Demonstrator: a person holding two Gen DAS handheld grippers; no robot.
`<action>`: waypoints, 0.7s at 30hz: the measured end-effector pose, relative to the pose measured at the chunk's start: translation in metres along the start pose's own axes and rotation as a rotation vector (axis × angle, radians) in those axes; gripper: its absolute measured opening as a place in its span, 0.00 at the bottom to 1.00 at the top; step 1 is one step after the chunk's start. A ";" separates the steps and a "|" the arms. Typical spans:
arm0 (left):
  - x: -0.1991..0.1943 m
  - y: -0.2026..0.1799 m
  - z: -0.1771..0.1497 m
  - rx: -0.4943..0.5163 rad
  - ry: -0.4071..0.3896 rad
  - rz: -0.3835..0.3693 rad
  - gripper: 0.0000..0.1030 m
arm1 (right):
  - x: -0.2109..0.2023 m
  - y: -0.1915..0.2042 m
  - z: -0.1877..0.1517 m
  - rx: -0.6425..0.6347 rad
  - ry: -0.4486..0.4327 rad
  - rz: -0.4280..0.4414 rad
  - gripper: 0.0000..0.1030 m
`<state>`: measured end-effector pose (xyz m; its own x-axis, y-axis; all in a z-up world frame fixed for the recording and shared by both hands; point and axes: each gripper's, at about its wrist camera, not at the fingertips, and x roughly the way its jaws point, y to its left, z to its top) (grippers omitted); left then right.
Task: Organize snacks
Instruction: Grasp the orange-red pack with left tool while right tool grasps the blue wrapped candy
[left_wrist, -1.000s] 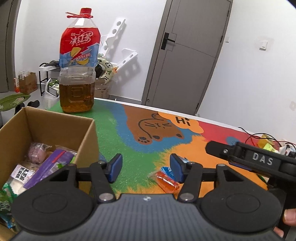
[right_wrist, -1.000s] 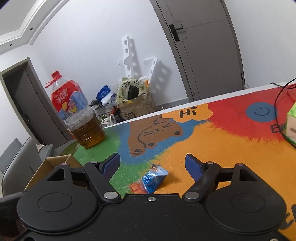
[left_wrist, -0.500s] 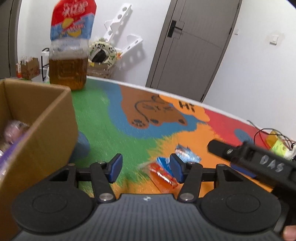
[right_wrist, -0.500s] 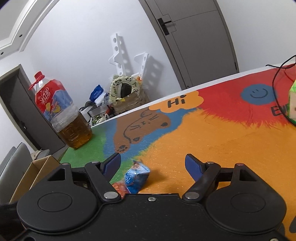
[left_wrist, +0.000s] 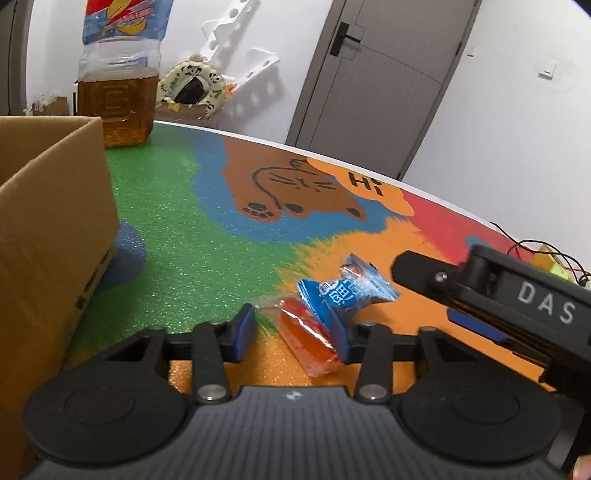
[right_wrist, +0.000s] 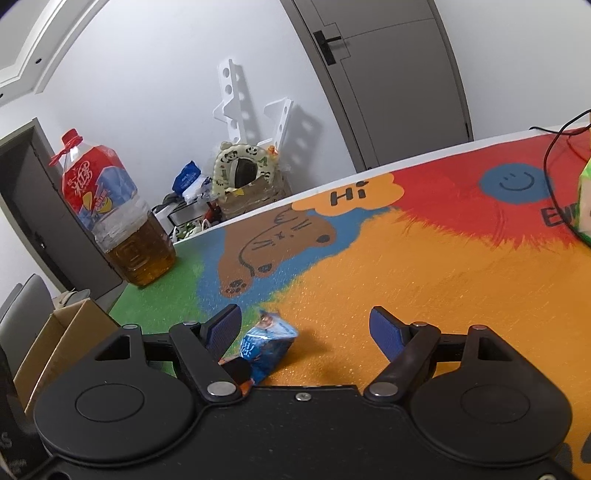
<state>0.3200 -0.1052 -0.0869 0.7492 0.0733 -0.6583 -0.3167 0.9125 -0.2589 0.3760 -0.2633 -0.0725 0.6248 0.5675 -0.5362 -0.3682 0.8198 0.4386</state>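
Observation:
An orange snack packet (left_wrist: 308, 341) lies on the colourful mat between the jaws of my left gripper (left_wrist: 291, 334), which are closing. The right pad touches it and the left pad stands clear of it. A blue snack packet (left_wrist: 343, 291) lies against its far side. My right gripper (right_wrist: 304, 330) is open low over the mat, with the blue snack packet (right_wrist: 266, 343) between its fingers, nearer the left one. In the left wrist view the right gripper (left_wrist: 436, 295) comes in from the right. The cardboard box (left_wrist: 48, 221) stands at the left, its inside hidden.
A big bottle of brown tea (left_wrist: 114, 92) stands at the mat's far left corner, behind the cardboard box (right_wrist: 55, 343). A black cable (right_wrist: 554, 177) and a green object (right_wrist: 583, 206) lie at the far right. Open mat stretches beyond the snacks.
My left gripper has dropped from above the box toward the snacks and its jaws have narrowed around the orange packet. The right gripper has sunk a little over the blue packet.

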 end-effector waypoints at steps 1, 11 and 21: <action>0.000 0.002 0.000 -0.008 0.002 -0.006 0.21 | 0.000 0.001 -0.001 -0.002 0.002 0.003 0.75; -0.004 0.021 0.005 -0.045 -0.002 0.005 0.16 | 0.014 0.020 -0.009 -0.046 0.017 0.011 0.73; -0.005 0.031 0.007 -0.058 -0.021 0.022 0.16 | 0.030 0.023 -0.014 -0.018 0.032 -0.016 0.68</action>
<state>0.3107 -0.0743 -0.0870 0.7534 0.1021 -0.6496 -0.3660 0.8858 -0.2853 0.3772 -0.2265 -0.0886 0.6083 0.5562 -0.5662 -0.3705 0.8299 0.4171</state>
